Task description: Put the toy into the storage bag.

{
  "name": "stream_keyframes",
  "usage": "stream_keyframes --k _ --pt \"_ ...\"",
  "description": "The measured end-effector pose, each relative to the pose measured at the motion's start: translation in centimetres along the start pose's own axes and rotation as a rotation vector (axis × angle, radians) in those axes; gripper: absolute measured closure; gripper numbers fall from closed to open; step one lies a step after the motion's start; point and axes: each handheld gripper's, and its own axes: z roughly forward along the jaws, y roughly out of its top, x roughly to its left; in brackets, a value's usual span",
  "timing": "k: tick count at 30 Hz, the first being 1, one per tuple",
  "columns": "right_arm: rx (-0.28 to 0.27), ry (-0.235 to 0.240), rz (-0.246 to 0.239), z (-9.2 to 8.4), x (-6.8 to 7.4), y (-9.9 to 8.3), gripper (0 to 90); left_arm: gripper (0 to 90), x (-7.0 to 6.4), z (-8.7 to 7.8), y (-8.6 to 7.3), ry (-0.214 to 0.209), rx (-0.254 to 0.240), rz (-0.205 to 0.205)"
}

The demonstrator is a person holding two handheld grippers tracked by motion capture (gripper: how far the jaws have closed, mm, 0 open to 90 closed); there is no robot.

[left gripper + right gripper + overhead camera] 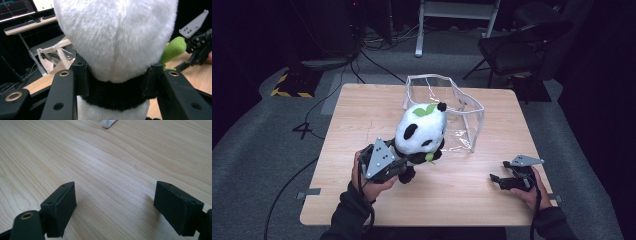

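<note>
A plush panda (pixel 420 131), white with black ears and limbs and green leaves on its head, is held above the wooden table (pixel 352 115). My left gripper (pixel 401 162) is shut on it from the left. In the left gripper view both jaws press the black band at the panda's (pixel 117 37) neck, and a green plush piece (pixel 173 48) sticks out at the right. Just behind the panda a clear plastic bag (pixel 452 105) stands open. My right gripper (pixel 496 180) rests low over the table at the front right, and its own view shows it (pixel 115 205) open over bare wood.
A dark chair (pixel 517 45) and a white frame (pixel 452 15) stand beyond the table's far edge. Cables trail over the grey floor at the left. A desk with monitors (pixel 20 10) appears in the left gripper view.
</note>
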Motion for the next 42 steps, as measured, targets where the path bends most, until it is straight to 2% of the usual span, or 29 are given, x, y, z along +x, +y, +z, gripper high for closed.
stream_keyframes --k 15,27,31,42 --pt "0.000 0.000 0.000 0.0 0.0 0.0 17.9 51.8 2.3 -1.2 2.7 0.044 -0.069 0.000" --pt "0.000 0.000 0.000 0.0 0.0 0.0 17.9 51.8 3.8 -1.5 3.9 0.070 -0.100 -0.012" --pt "0.000 0.000 0.000 0.0 0.0 0.0 18.0 51.8 4.5 -2.0 4.2 0.080 -0.117 -0.028" --pt "0.000 0.000 0.000 0.0 0.0 0.0 18.0 51.8 5.7 -2.1 5.3 0.105 -0.124 -0.019"
